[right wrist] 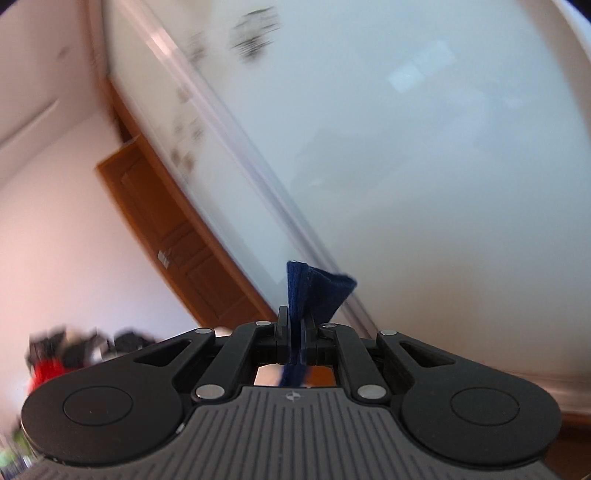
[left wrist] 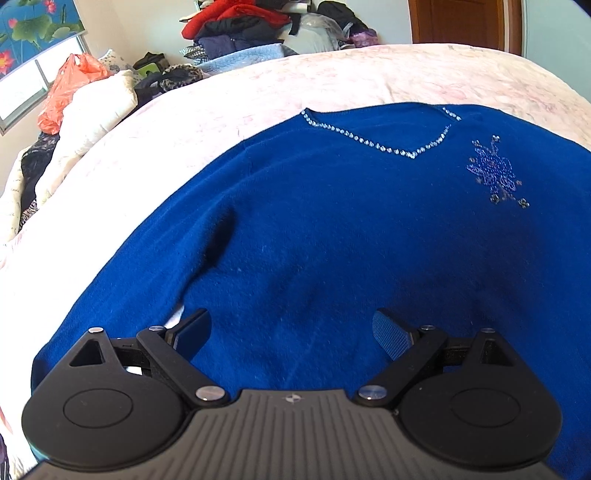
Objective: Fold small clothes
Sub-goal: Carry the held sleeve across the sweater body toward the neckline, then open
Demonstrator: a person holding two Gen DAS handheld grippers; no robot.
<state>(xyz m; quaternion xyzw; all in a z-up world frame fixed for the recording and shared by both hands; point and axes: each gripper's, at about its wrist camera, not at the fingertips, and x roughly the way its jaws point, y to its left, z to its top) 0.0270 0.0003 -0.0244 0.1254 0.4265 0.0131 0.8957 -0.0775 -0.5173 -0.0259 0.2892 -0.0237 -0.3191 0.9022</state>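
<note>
A blue sweater (left wrist: 332,229) with a rhinestone V-neck and a beaded flower lies spread face up on the bed, neckline at the far side. My left gripper (left wrist: 291,328) is open just above the sweater's lower body, jaws wide apart, holding nothing. In the right wrist view my right gripper (right wrist: 295,332) is shut on a pinch of the blue sweater fabric (right wrist: 317,291), which sticks up between the fingers. That gripper is lifted and tilted toward the wall and ceiling, and the view is blurred.
The bed has a pale pink cover (left wrist: 258,96). A pile of clothes (left wrist: 258,26) lies beyond its far edge, an orange bag (left wrist: 70,88) and white bedding at the far left. A wooden door (right wrist: 177,229) and a white wall (right wrist: 424,166) fill the right wrist view.
</note>
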